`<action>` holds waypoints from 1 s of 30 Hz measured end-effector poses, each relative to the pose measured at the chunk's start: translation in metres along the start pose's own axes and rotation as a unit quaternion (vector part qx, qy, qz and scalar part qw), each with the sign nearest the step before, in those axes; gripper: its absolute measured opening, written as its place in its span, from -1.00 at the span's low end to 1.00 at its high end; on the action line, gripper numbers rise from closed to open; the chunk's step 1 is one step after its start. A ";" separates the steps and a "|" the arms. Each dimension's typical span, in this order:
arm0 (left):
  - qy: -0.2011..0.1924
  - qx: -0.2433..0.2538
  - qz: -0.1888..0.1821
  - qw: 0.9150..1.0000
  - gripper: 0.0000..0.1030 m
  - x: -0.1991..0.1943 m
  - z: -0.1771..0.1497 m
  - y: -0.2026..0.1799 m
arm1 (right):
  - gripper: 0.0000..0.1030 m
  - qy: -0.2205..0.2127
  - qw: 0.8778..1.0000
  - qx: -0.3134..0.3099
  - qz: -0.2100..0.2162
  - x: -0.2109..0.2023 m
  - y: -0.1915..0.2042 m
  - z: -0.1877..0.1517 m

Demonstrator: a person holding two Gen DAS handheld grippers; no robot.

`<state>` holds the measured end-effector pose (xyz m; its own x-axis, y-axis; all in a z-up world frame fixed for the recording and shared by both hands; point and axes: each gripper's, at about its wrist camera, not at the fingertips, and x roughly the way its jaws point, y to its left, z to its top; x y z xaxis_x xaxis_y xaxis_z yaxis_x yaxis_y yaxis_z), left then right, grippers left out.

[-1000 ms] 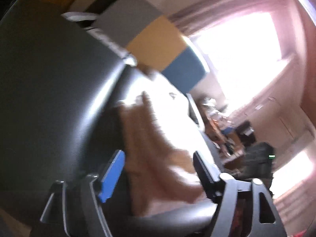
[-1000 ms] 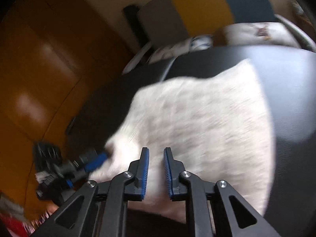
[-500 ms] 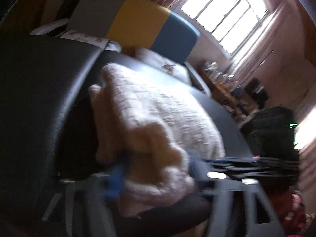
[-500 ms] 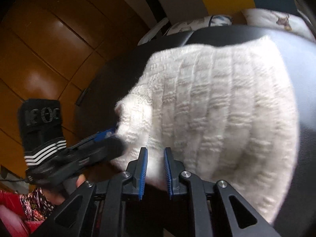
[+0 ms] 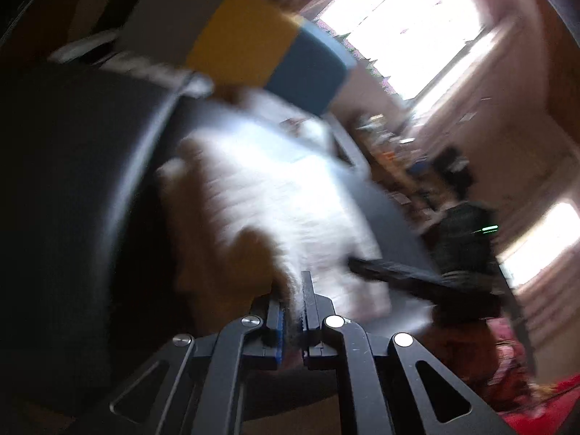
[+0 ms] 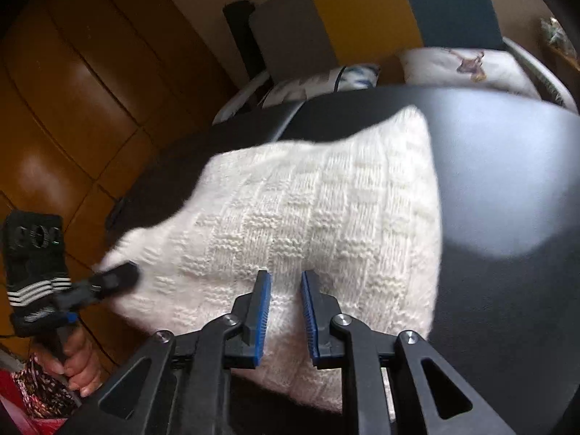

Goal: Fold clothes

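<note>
A white knitted sweater (image 6: 308,224) lies folded on the black table (image 6: 507,181), filling the middle of the right wrist view and running from about seven o'clock up toward one o'clock, its basket-weave blocks plain to see. The left gripper (image 5: 293,311) has just been closing its jaws and now pinches a fold of the sweater (image 5: 275,195) between its blue pads at the near edge of the cloth, at six o'clock in its own blurred view. From the right camera that same left gripper (image 6: 116,277) shows at eight o'clock, its tip buried in the sweater's lower left corner, with the hand (image 6: 78,362) that carries it below at seven o'clock. The right gripper (image 6: 284,308) hangs over the near edge of the sweater at six o'clock, its jaws narrowly parted with white knit showing in the gap; whether the pads actually press the fabric I cannot tell. In the left view the right gripper (image 5: 398,272) reaches in from four o'clock as a dark blurred bar against the cloth. Beyond the table, at twelve o'clock, stands a headboard (image 6: 362,11) in grey, yellow and blue panels, with patterned pillows (image 6: 460,69) at its foot. Brown wooden cupboard doors (image 6: 72,90) fill the nine to eleven o'clock side, and a bright window (image 5: 409,11) glares at one o'clock in the left view.
</note>
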<state>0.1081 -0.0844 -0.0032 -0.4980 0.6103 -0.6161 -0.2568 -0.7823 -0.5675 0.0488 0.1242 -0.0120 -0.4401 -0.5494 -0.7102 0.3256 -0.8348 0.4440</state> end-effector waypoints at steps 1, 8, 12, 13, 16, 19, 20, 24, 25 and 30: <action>0.011 -0.014 0.007 1.000 -0.87 0.007 -0.007 0.010 | -0.67 0.009 1.000 -0.006 0.001 0.006 0.000 -0.001; 0.005 -0.004 0.020 1.000 -0.84 0.024 -0.027 0.020 | -0.67 0.049 0.997 -0.056 -0.010 0.039 -0.003 -0.010; -0.006 0.012 0.030 0.999 -0.81 0.028 -0.029 0.016 | -0.67 0.016 0.997 -0.077 -0.011 0.009 -0.003 0.000; -0.009 0.017 0.033 0.999 -0.81 0.029 -0.030 0.015 | -0.67 0.013 0.997 -0.081 -0.015 0.003 -0.004 0.001; -0.015 0.027 0.041 0.999 -0.79 0.034 -0.029 0.014 | -0.67 0.035 0.995 -0.085 -0.027 -0.014 -0.003 -0.021; -0.018 0.043 0.048 0.998 -0.76 0.034 -0.030 0.010 | -0.68 0.050 0.994 -0.089 -0.049 -0.019 -0.009 -0.048; -0.018 0.048 0.050 0.997 -0.75 0.033 -0.030 0.009 | -0.70 0.049 0.994 -0.086 -0.051 -0.020 -0.015 -0.056; -0.017 0.045 0.049 0.998 -0.61 0.020 -0.021 0.006 | -0.71 0.033 0.999 -0.024 -0.014 -0.025 -0.033 -0.060; -0.029 0.044 0.048 0.997 -0.58 0.010 -0.019 0.006 | -0.68 0.034 0.999 -0.030 -0.013 -0.027 -0.030 -0.057; -0.097 0.092 0.069 0.989 -0.19 -0.024 0.007 -0.015 | -0.54 -0.039 0.998 -0.040 -0.004 -0.064 -0.021 -0.032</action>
<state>0.1176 -0.0881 0.0237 -0.6844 0.4742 -0.5538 -0.3126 -0.8771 -0.3647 0.0964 0.1781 0.0065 -0.5068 -0.5458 -0.6673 0.3856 -0.8358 0.3907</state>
